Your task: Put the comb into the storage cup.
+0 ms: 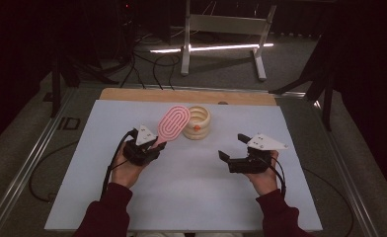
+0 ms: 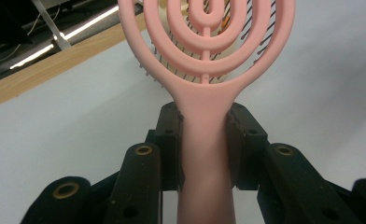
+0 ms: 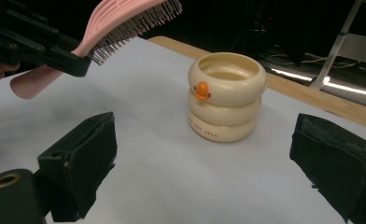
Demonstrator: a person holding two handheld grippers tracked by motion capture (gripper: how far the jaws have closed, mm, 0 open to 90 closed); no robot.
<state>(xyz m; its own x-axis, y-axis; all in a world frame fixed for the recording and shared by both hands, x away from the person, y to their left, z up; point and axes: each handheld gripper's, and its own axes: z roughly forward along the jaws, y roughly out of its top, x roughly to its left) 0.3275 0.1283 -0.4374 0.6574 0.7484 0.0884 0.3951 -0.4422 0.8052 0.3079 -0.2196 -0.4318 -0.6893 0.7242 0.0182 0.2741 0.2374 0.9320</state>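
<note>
Left claw [image 2: 204, 140] around hairbrush [image 2: 204, 93] handle

**A:** So what's around your work area there?

**B:** You've got a white mat [image 1: 191, 187] laid over a wooden tabletop [image 1: 132, 94], which peeks out along the far edge. Past that, on the grey floor [image 1: 221, 69], there's a white metal stand [image 1: 226, 29] with two legs and a bright light strip [image 1: 211, 48] lying under it. You've also got loose black cables [image 1: 152, 64] snaking over the floor, and a metal rail [image 1: 28, 158] down your left side.
</note>
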